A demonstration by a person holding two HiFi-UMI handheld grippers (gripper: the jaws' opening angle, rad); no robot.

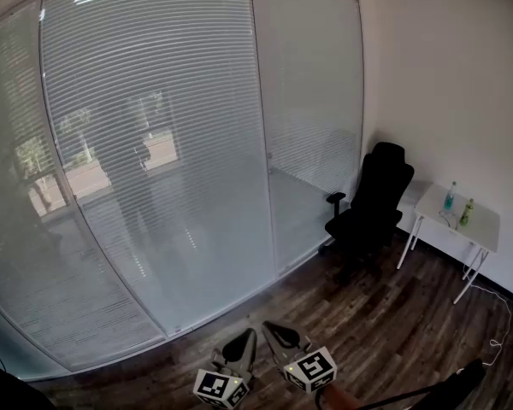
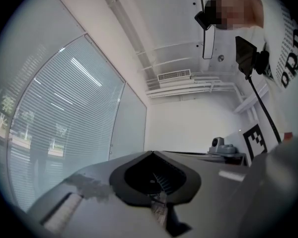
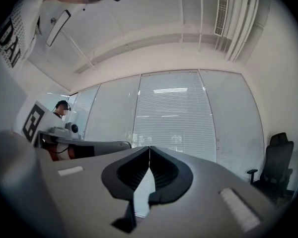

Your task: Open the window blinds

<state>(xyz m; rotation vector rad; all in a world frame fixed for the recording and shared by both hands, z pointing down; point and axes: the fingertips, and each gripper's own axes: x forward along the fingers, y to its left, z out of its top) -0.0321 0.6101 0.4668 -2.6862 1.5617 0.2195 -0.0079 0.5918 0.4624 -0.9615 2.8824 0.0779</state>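
Observation:
White slatted blinds [image 1: 154, 143] hang lowered behind a glass wall that fills the left and middle of the head view, with the slats closed. They also show at the left in the left gripper view, as blinds [image 2: 64, 123], and straight ahead in the right gripper view, as blinds [image 3: 174, 118]. My left gripper [image 1: 248, 333] and right gripper [image 1: 269, 325] are side by side at the bottom of the head view, well short of the glass and pointing toward it. Both are shut with nothing between the jaws, as seen on the left gripper [image 2: 151, 152] and the right gripper [image 3: 149, 148].
A black office chair [image 1: 372, 203] stands by the right end of the glass. A small white table [image 1: 483, 225] against the right wall carries two bottles [image 1: 450, 196]. Dark wood floor [image 1: 368, 331] lies between me and the glass. Another person [image 3: 62, 108] is far left in the right gripper view.

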